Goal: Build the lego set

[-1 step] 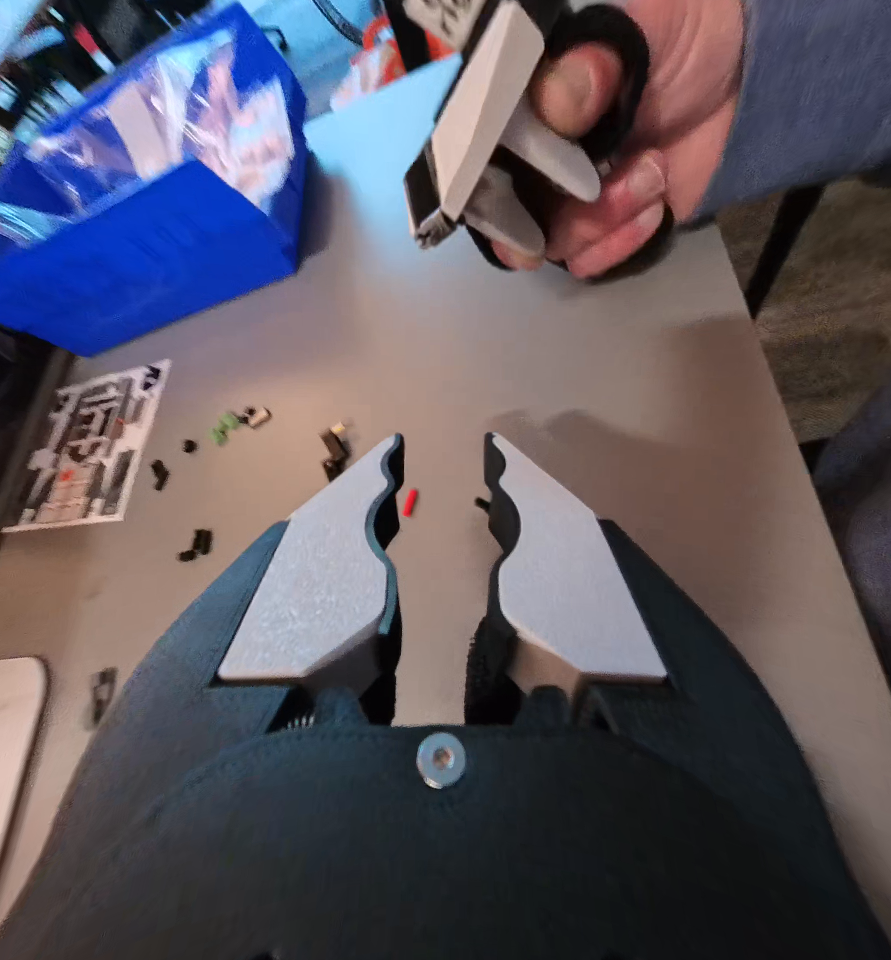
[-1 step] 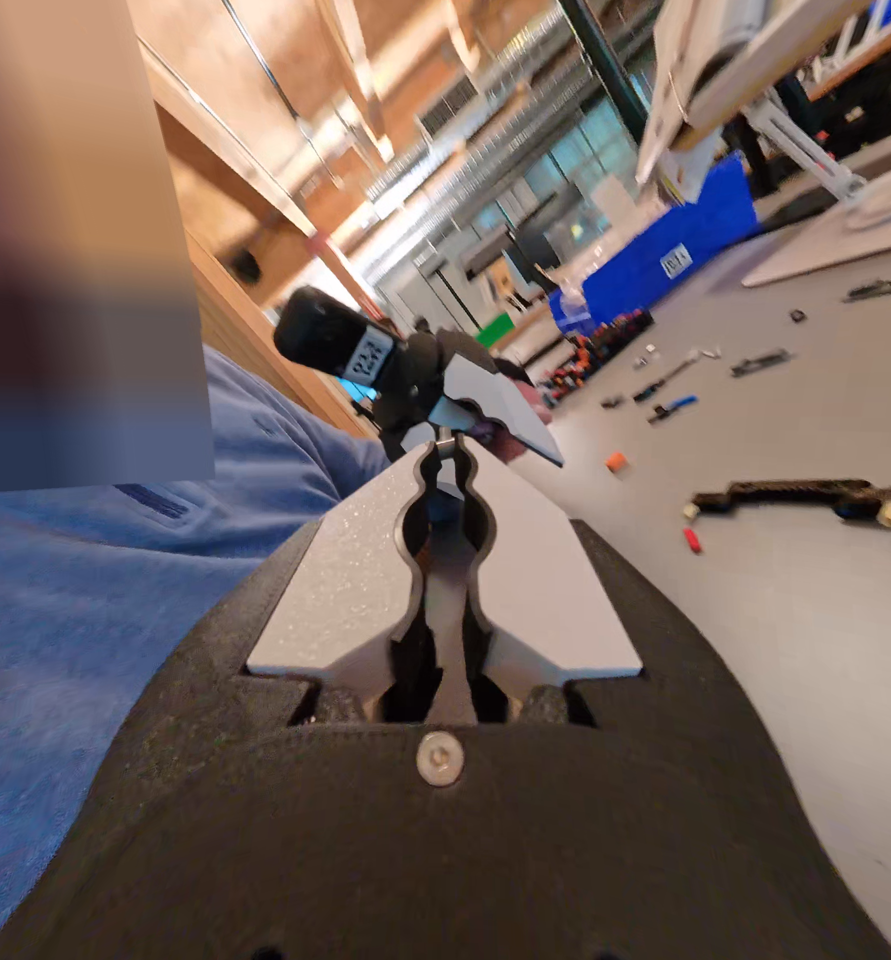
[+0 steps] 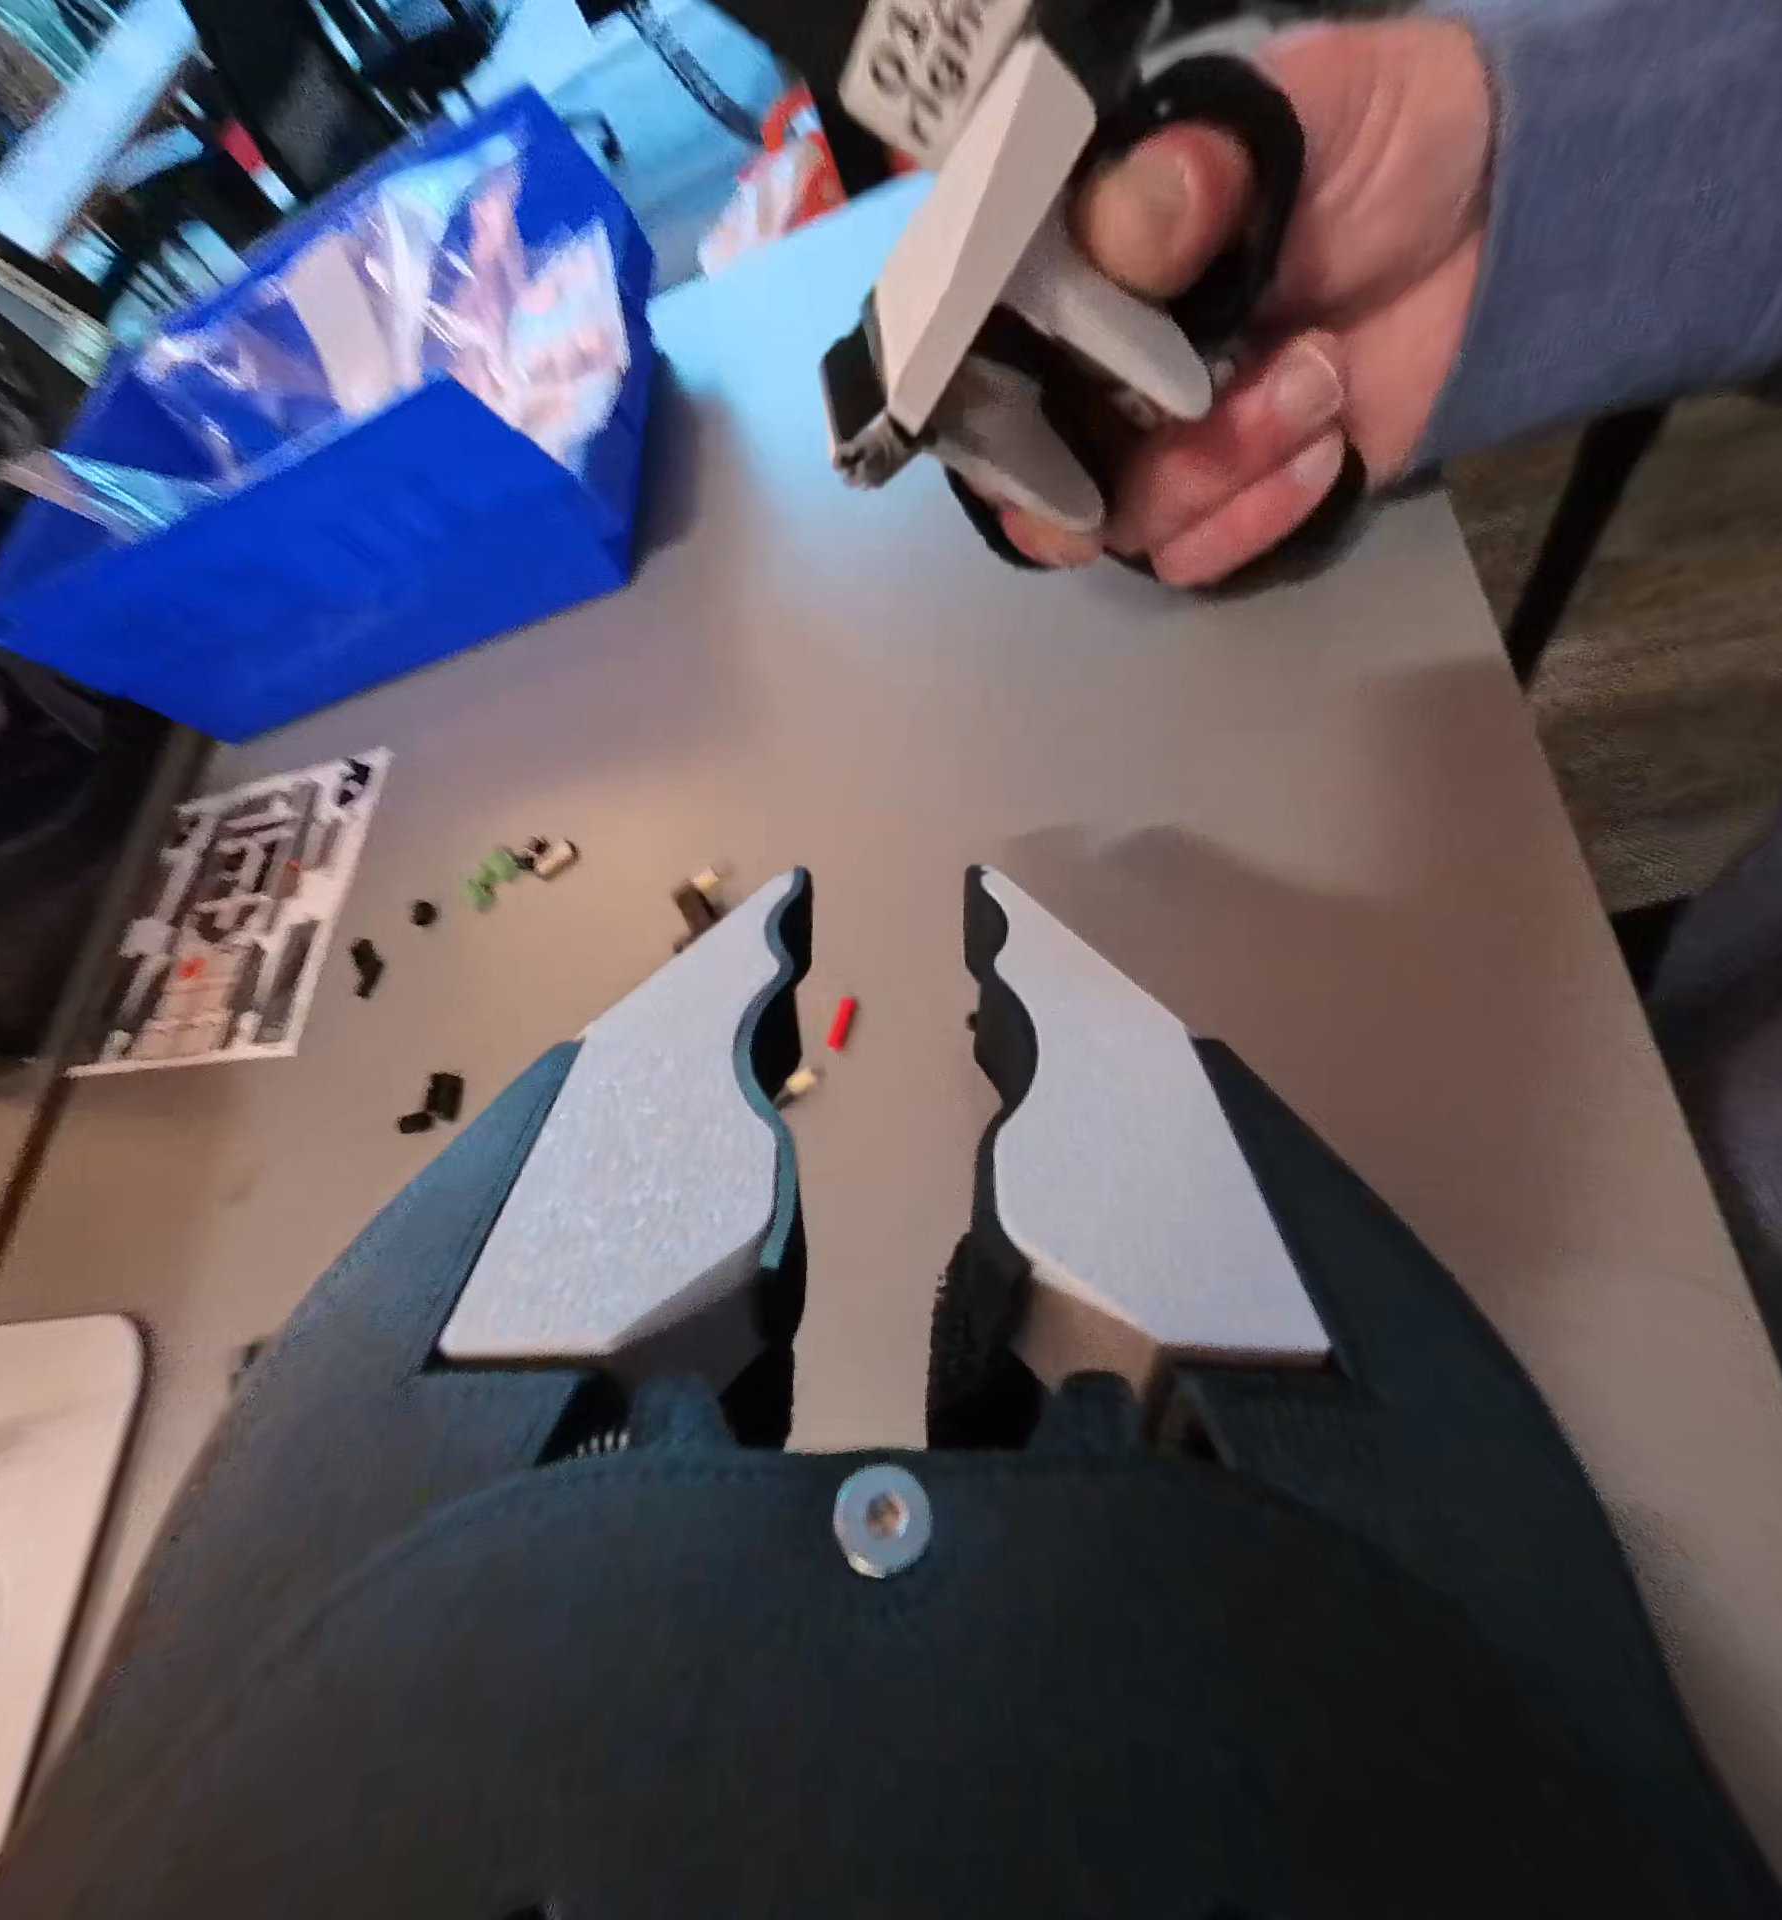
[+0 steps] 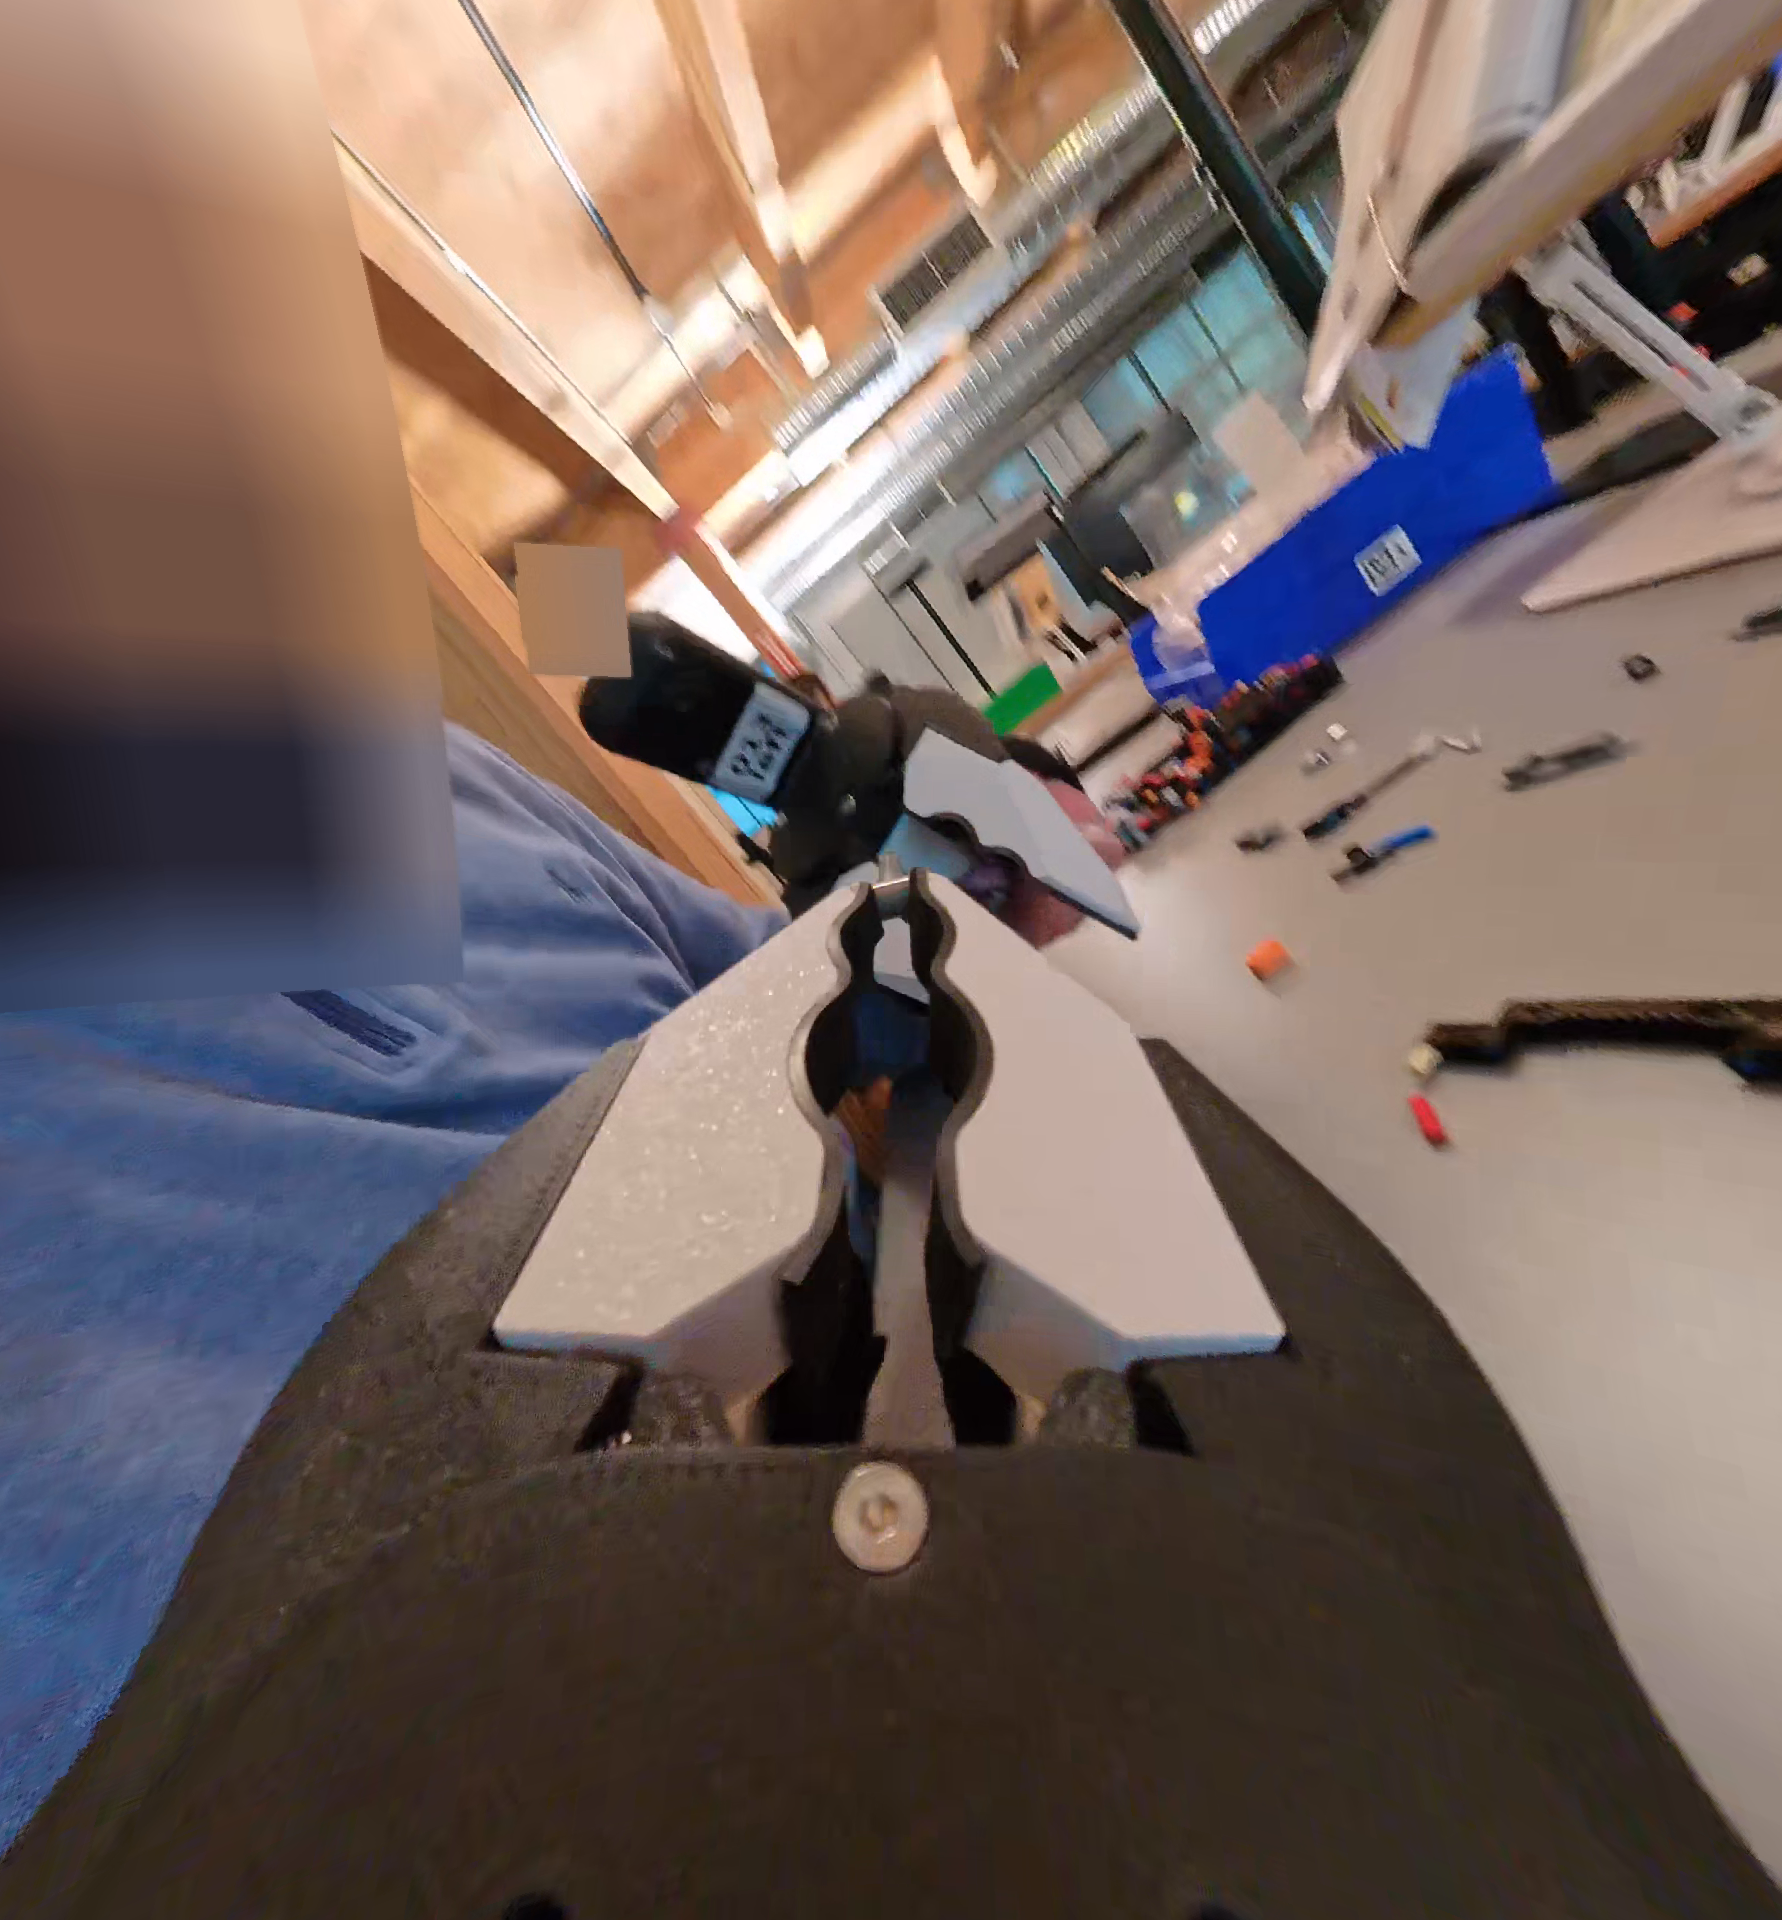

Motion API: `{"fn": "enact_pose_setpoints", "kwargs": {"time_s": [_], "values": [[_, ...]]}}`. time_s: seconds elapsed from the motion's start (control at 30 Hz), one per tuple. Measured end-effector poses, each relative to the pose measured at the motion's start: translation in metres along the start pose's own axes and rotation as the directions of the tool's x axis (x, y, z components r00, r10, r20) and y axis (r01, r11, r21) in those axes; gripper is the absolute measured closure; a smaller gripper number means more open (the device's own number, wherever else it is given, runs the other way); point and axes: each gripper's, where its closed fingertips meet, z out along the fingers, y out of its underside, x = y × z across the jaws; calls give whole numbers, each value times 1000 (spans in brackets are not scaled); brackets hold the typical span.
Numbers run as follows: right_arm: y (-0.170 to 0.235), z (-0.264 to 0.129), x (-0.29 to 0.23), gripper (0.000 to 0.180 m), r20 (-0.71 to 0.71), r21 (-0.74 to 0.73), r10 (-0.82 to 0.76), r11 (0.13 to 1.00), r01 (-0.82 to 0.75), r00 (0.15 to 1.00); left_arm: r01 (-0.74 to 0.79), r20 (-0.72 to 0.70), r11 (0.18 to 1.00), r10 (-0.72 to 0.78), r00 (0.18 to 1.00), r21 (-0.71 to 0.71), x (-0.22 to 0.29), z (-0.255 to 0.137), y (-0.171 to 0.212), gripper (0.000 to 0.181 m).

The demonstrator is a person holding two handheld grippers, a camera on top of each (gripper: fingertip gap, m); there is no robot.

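Note:
My left gripper (image 3: 887, 894) is open and empty, held above the grey table (image 3: 1230, 727). A small red piece (image 3: 842, 1023) and a white-tipped piece (image 3: 799, 1083) lie on the table below the gap between its fingers. My right gripper (image 4: 895, 894) is nearly shut on a small grey piece (image 4: 893, 885) at its tips. A hand holds it up above the far side of the table in the left wrist view (image 3: 856, 457). A long black assembly (image 4: 1635, 1023) lies on the table to the right, with the red piece (image 4: 1427, 1117) and an orange piece (image 4: 1268, 956) near it.
A blue bin (image 3: 347, 520) with clear bags stands at the back left. A printed instruction sheet (image 3: 232, 914) lies left, with loose black pieces (image 3: 430, 1101) and a green one (image 3: 487, 888) beside it. A white tray (image 3: 14, 1507) sits at the near left. The table edge (image 3: 1593, 935) runs along the right. Left tips to right tips: about 7 cm.

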Motion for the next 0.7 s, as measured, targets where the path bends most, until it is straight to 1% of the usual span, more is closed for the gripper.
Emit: {"fn": "enact_pose_setpoints", "kwargs": {"time_s": [0.07,0.13,0.27,0.4,0.43,0.53,0.6,0.63,0.7], "values": [[-9,1,-11,176,44,61,4,998,-7,999,-7,15,999,7,1000,51,0,-8,-12,155],[-15,2,-21,176,70,102,-16,995,8,997,-18,23,997,16,1000,72,2,-15,-18,156],[-17,6,-40,177,99,132,-56,990,43,994,-51,31,995,49,998,81,8,-26,-23,156],[-13,7,-53,177,92,128,-80,989,68,993,-68,23,995,66,998,73,13,-35,-20,156],[-10,8,-54,177,71,113,-86,991,78,994,-72,21,996,71,997,62,14,-35,-17,156],[11,9,-47,176,-44,-11,-135,991,135,990,-77,-16,997,77,997,3,19,-31,2,153],[12,6,-52,176,-26,9,-104,994,105,994,-83,-35,996,82,996,-27,22,-28,12,151],[9,4,-57,176,-4,38,-92,995,93,996,-88,-47,996,87,995,-14,26,-28,10,152],[5,1,-65,177,39,97,-73,993,69,997,-100,-46,994,101,994,35,31,-30,-6,153]]}}
